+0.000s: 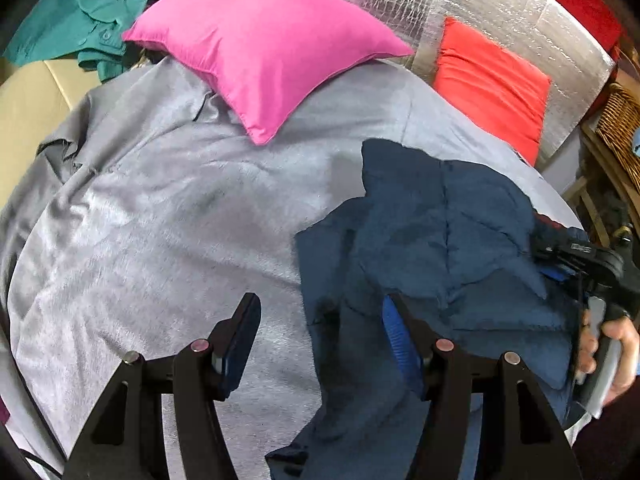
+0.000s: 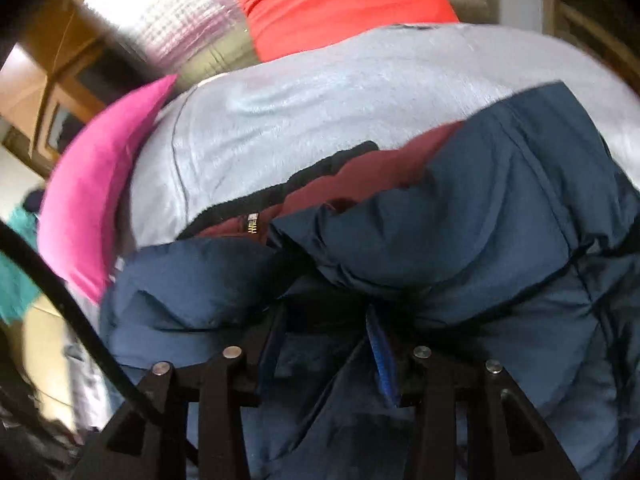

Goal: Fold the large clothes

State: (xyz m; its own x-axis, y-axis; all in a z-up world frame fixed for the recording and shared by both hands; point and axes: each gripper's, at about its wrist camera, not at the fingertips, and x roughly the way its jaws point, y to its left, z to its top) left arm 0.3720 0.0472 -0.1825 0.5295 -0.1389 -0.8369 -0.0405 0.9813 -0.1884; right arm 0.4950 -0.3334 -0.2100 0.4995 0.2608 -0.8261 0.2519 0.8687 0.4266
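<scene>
The left gripper (image 1: 320,344) is hanging agape over the navy jacket's (image 1: 448,240) left edge, grey blanket (image 1: 160,220) lying bare leftward; the right gripper (image 2: 324,344) is pinching jacket fabric.

Navy quilted puffer jacket (image 1: 448,248), crumpled on the grey blanket's right side. Partly opened, showing maroon lining (image 2: 360,176) and a black collar edge (image 2: 304,184). Bunched and puffy, not yet folded flat.

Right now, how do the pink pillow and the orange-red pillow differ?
The pink pillow lies on the grey blanket with one corner pointing toward the camera; the orange-red pillow leans against the silver foil panel behind the blanket. The pink one looks plump and smooth, the orange-red one flatter and creased. The pink one sits left, the orange-red one right. Both are plain, single-colour cushions.
</scene>
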